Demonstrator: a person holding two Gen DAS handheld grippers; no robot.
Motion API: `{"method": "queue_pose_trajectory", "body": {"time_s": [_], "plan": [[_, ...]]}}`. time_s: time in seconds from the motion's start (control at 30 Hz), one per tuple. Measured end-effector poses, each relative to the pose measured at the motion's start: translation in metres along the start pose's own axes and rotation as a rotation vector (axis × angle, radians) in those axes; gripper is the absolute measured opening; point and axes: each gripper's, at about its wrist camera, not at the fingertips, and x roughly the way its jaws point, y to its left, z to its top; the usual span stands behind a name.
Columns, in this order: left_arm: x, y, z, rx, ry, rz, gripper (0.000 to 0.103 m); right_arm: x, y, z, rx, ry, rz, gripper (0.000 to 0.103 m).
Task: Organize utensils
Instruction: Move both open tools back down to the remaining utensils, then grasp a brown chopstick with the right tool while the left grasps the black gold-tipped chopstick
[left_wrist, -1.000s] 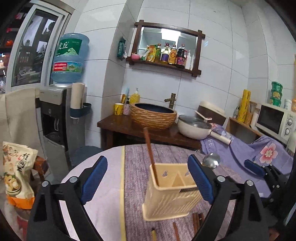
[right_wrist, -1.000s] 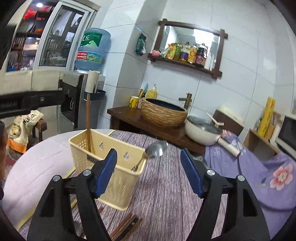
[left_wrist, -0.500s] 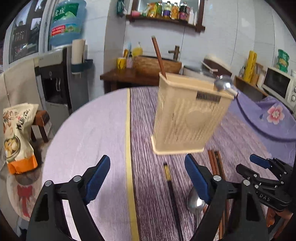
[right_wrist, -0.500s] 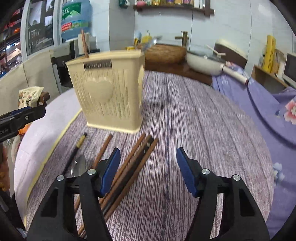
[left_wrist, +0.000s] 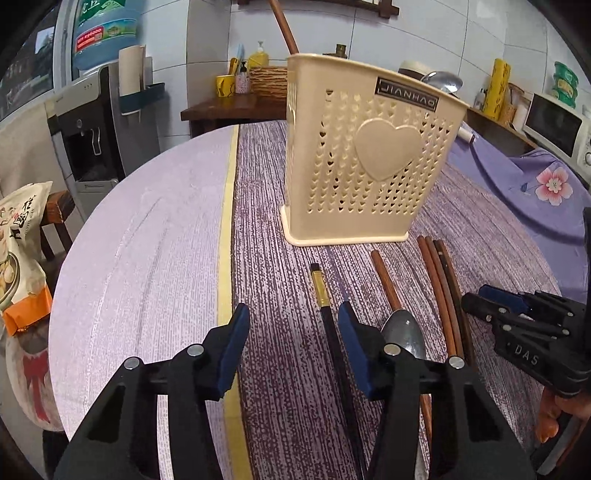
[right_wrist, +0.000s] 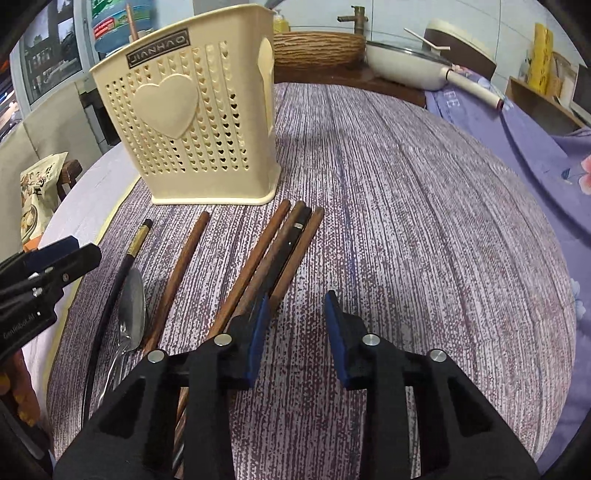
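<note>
Both claws have just been closing, jaws apart on nothing: left gripper low centre, right gripper perhaps brushing chopsticks; utensil holder upper left

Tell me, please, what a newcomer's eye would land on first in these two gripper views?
Probably the cream utensil holder with its raised heart, upright in the middle of the round purple table. Next, the loose utensils lying just in front of it: brown chopsticks, a black gold-banded chopstick and a metal spoon. Both the left gripper and right gripper hover low, empty.
</note>
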Motion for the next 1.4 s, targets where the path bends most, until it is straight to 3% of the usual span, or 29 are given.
{"method": "queue_pose_trajectory", "body": {"time_s": [0.7, 0.97, 1.2, 1.4], "plan": [[0.022, -0.01, 0.003, 0.024, 0.046, 0.004, 0.039, 0.031, -0.006, 0.036, 0.1, 0.051, 0.024, 0.017], [0.033, -0.014, 0.009, 0.036, 0.068, 0.004, 0.029, 0.039, -0.009, 0.046, 0.102, 0.045, 0.018, 0.017], [0.041, -0.02, 0.015, 0.049, 0.079, 0.001, 0.027, 0.042, -0.012, 0.05, 0.109, 0.043, 0.022, 0.017], [0.046, -0.023, 0.02, 0.059, 0.08, 0.011, 0.016, 0.044, -0.012, 0.051, 0.113, 0.041, 0.018, 0.017]]}}
